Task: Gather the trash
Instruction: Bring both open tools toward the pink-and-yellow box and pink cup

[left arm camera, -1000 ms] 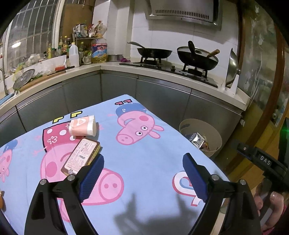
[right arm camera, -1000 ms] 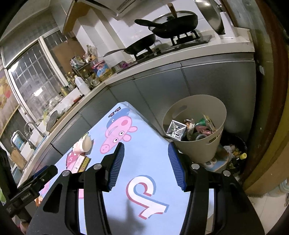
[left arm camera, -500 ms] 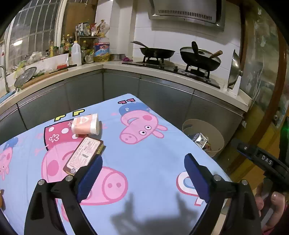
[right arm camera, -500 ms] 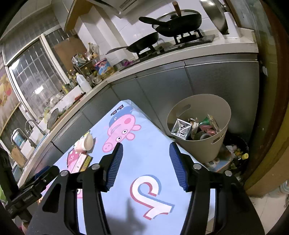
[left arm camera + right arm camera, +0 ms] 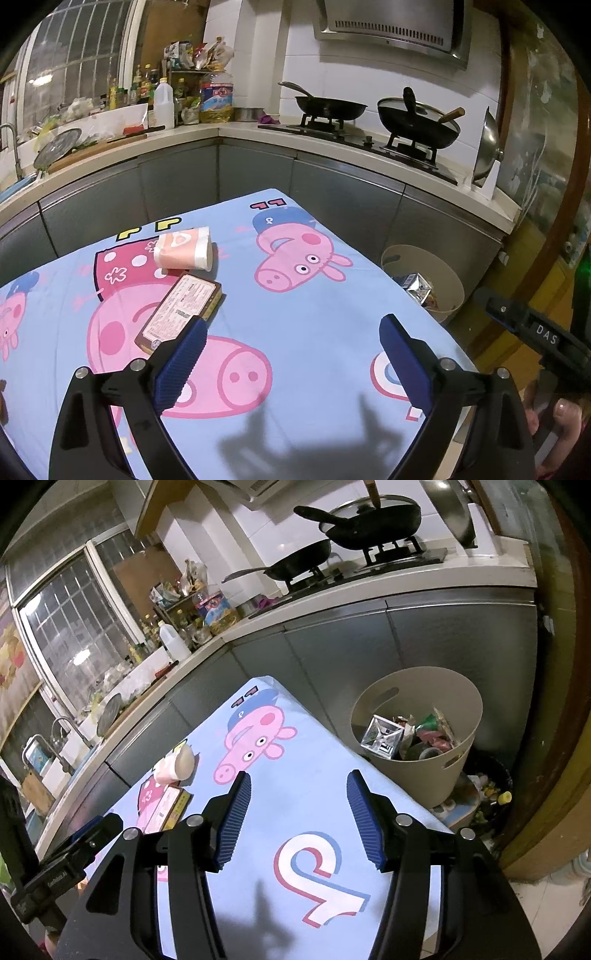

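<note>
left hand-held gripper [image 5: 291,354], lower centre of the left wrist view: blue ribbed pads spread wide and opening further, nothing between them, only the blue cartoon-pig cloth of the bench [image 5: 314,314] below. its left pad overlaps the near corner of the flat brown rectangular box with a printed label [image 5: 181,310], so that corner is hidden; contact cannot be confirmed. just beyond the box, left of centre, lies the pink-and-white paper cup on its side [image 5: 184,253]. right hand-held gripper [image 5: 299,816], lower centre of the right wrist view: pads roughly half apart, gripping nothing. the beige round plastic bin with handle slots [image 5: 436,782] stands on the floor at centre right, beside the bench edge, holding a silver carton and mixed wrappers too jumbled to identify. in the left wrist view the bin is half cut off by the bench edge. fingers at the lower right edge there are partly out of frame.
</note>
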